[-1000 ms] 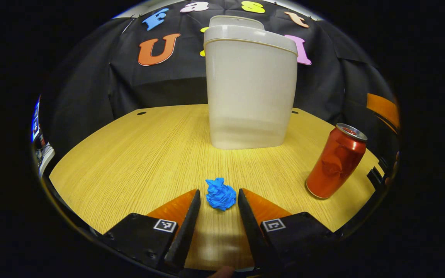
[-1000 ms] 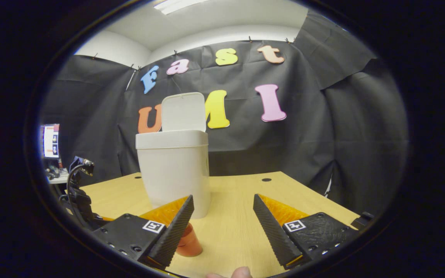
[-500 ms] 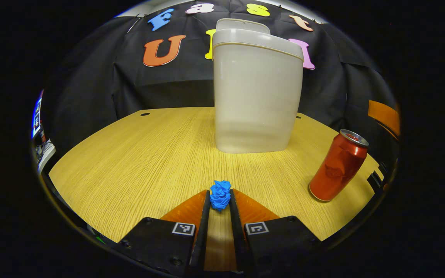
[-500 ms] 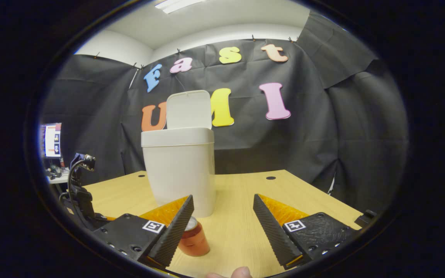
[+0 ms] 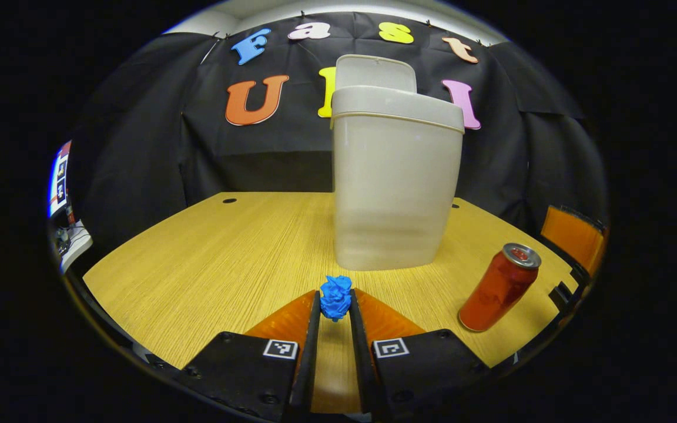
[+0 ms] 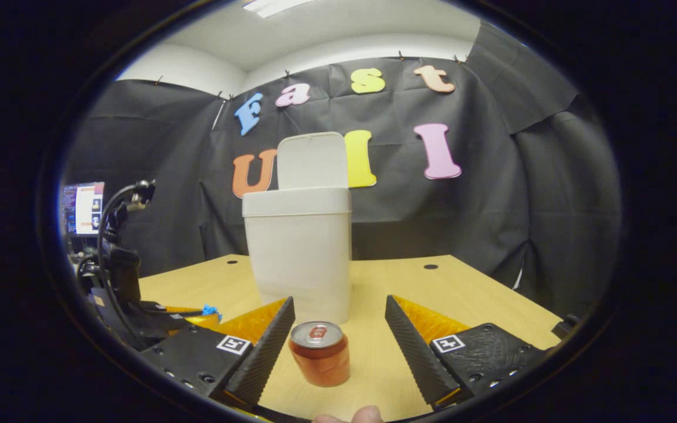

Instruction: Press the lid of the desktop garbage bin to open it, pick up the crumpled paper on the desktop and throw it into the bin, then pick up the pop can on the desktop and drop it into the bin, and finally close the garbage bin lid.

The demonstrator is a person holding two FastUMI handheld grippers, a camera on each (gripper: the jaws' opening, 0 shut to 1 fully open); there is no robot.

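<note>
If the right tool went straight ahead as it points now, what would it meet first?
The can, standing between the open right tool's fingers; the bin stands behind it, though depth is hard to judge.

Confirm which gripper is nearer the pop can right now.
Right. The right gripper is open, with the pop can standing between its fingers. The left gripper is off to the can's side, shut on the crumpled paper.

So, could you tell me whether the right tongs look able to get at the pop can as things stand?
Probably yes: the right tongs stand open with the upright pop can between the fingers, and nothing lies in between.
</note>
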